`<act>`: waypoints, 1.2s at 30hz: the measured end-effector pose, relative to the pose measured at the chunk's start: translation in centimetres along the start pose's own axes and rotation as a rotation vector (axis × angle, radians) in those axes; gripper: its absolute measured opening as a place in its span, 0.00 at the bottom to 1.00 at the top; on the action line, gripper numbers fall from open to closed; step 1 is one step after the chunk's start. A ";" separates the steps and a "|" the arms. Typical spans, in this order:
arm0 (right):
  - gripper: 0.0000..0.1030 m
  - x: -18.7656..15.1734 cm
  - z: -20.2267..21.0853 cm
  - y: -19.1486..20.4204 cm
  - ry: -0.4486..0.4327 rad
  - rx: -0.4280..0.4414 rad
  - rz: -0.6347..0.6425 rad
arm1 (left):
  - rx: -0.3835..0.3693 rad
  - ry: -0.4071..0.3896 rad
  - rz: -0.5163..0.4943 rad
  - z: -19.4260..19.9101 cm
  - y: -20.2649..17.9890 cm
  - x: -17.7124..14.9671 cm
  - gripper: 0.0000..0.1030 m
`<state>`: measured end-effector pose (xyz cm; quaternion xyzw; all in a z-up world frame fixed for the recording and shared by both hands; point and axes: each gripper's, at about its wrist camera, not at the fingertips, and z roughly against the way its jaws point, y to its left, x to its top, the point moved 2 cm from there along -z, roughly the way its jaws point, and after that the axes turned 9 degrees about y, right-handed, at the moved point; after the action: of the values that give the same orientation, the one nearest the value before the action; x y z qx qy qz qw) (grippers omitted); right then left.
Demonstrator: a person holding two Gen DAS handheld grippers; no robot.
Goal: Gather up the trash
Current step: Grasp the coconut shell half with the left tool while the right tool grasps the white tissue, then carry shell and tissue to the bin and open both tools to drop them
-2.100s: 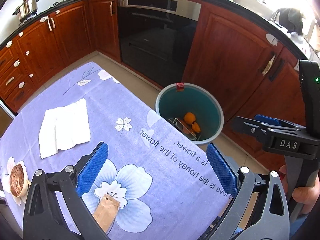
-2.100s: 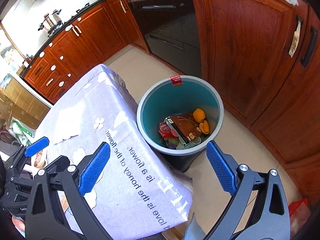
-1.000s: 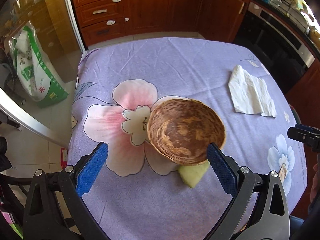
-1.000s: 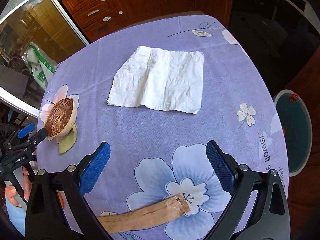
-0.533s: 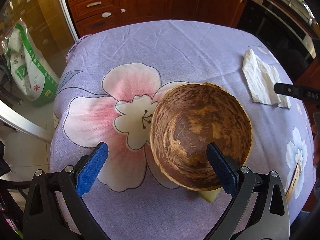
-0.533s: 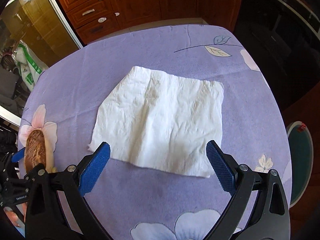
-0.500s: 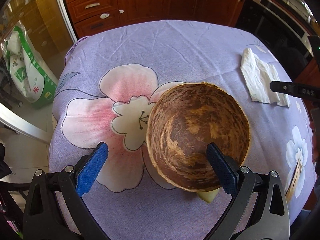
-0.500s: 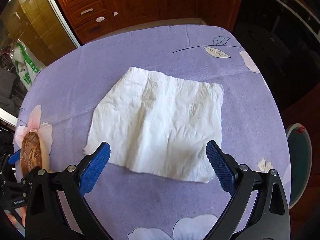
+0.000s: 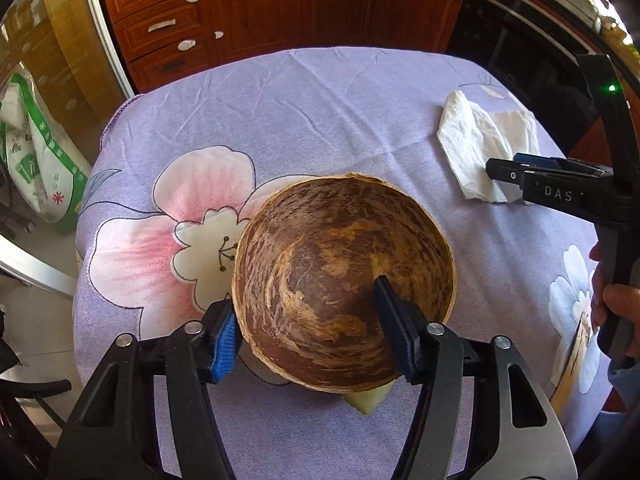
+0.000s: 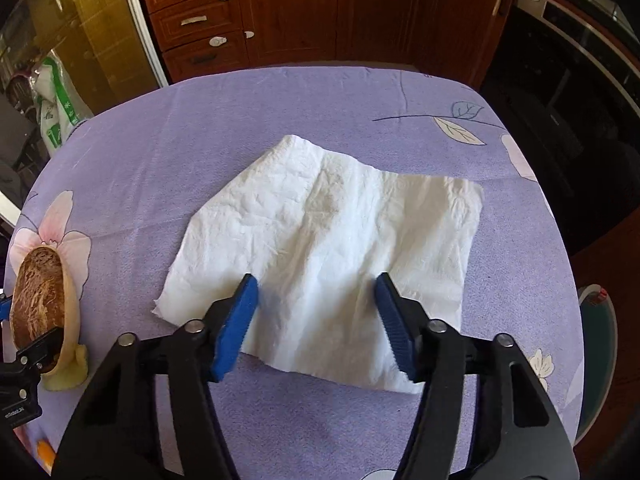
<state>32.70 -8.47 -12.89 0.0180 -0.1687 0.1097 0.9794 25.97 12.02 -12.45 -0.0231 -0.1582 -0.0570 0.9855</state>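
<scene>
Blue pads on the left gripper (image 9: 308, 328) straddle the near wall of the melon shell (image 9: 344, 280): one pad sits outside the rim on the shell's left, the other reaches down inside the hollow. The jaws have just been closing, with the shell wall between them. The outer pad appears to touch the rind; whether the inner pad presses the wall cannot be told, so a firm grip is not confirmed. The shell is a round half-bowl, opening upward and tilted slightly toward the camera, with no marked long axis. A pale peel scrap (image 9: 366, 402) pokes out from under the shell's near edge.

The right gripper (image 10: 316, 312) is half closed over the paper towel (image 10: 328, 248), and its jaws have just been closing too. Both pads are down on the near part of the sheet and the paper between them lies flat, not yet gathered, so nothing is held. The towel lies directly ahead of this gripper, spread flat on the purple tablecloth (image 10: 200, 128). Its long axis runs across the line of the fingers, from the shell's side toward the bin (image 10: 596, 344).

Relative to the shell, the towel lies well apart toward the oven side of the table. The bin stands on the floor beyond the towel, off the table's edge. The right hand (image 9: 614, 304) is judged nearer the bin, the left farther. Closing further should pinch a fold of towel.
</scene>
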 end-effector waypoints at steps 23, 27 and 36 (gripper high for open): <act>0.03 -8.8 8.8 -4.7 -0.019 0.290 -0.104 | -0.032 -0.065 -0.090 5.8 -9.4 -3.5 0.05; 0.03 -10.1 10.9 -6.6 -0.062 0.313 -0.136 | -0.013 -0.089 -0.106 7.3 -11.2 -3.8 0.05; 0.03 -12.5 14.9 -11.4 -0.155 0.331 -0.209 | -0.028 -0.130 -0.156 10.0 -16.4 -3.2 0.05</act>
<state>18.84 -23.31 -3.04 0.2045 -0.2202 0.0320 0.9532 17.85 -3.29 -3.50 -0.0281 -0.2221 -0.1341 0.9653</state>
